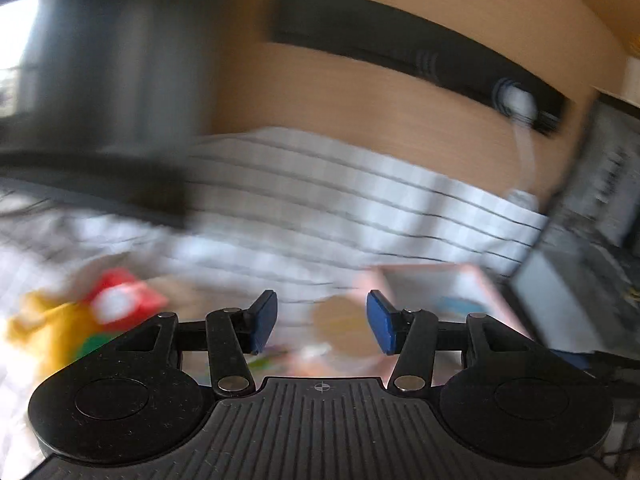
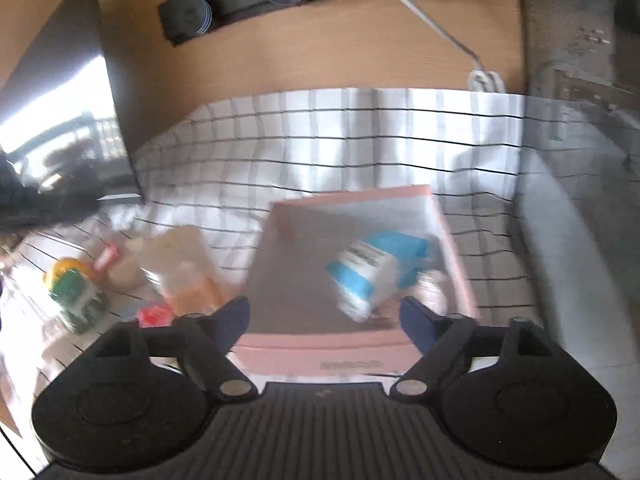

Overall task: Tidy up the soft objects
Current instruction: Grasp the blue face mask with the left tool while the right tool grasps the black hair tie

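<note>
Both views are motion-blurred. A pink box [image 2: 452, 248] sits on the checked cloth [image 2: 360, 136], with a blue and white packet [image 2: 372, 268] lying inside it. My right gripper [image 2: 324, 320] is open and empty, just above the box's near wall. To the left lie a clear bag of pale items [image 2: 180, 268], a small red object [image 2: 154, 314] and a green and yellow toy [image 2: 74, 288]. My left gripper [image 1: 322, 322] is open and empty over a tan round object [image 1: 344, 324]. A red, yellow and green soft toy [image 1: 80, 320] lies to its left, and the pink box [image 1: 492, 292] to its right.
A wooden surface [image 2: 320, 48] lies beyond the cloth, with a black strip [image 2: 240, 0] and a white cable [image 2: 436, 24] on it. A dark panel [image 2: 104, 80] stands at the left. A grey surface [image 2: 568, 216] borders the cloth on the right.
</note>
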The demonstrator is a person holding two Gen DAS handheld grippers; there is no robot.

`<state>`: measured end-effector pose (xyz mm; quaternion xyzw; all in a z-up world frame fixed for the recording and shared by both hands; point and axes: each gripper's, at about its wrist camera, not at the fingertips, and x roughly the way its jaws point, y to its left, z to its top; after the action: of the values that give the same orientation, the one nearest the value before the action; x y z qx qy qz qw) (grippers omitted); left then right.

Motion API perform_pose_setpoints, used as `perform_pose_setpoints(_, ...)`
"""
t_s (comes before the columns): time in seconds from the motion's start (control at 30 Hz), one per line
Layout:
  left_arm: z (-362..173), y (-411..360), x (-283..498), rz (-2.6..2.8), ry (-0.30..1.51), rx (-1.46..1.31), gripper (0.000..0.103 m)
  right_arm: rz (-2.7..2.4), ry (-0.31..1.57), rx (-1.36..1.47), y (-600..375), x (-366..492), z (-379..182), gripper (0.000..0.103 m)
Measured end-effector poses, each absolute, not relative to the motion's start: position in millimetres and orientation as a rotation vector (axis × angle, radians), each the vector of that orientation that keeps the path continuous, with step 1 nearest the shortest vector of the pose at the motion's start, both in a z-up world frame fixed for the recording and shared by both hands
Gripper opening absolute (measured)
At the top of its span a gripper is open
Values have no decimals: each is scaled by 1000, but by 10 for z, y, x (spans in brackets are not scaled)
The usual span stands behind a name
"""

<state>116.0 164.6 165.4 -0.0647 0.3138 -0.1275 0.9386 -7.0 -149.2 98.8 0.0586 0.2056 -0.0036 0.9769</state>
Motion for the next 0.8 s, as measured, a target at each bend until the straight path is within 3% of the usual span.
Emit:
perform_pose_setpoints(0.13,1423,2104,1038,-142,745,-206,54,98,471,68,-1131,48,902,90)
perform_pose_setpoints(0.3,893,2118,982,-162,882,-215,54,154,589,7,-804,155,623,90)
perform_pose_setpoints(0.57,401,1928,1239,-143,953,-233,54,143,723,-48,-643,181,220,90)
perform_pose_setpoints(0.7,341,1870,1269,-139,959,-181,59,137,772,-33,-662,177,87,90)
perform_pose_setpoints(0.73,336,1867,1277,-134,960,-166,54,136,786,-25,-677,179,51,90)
perform_pose_setpoints(0.8,340,1869,1284,-138,961,-148,53,136,780,-28,-675,160,10,91)
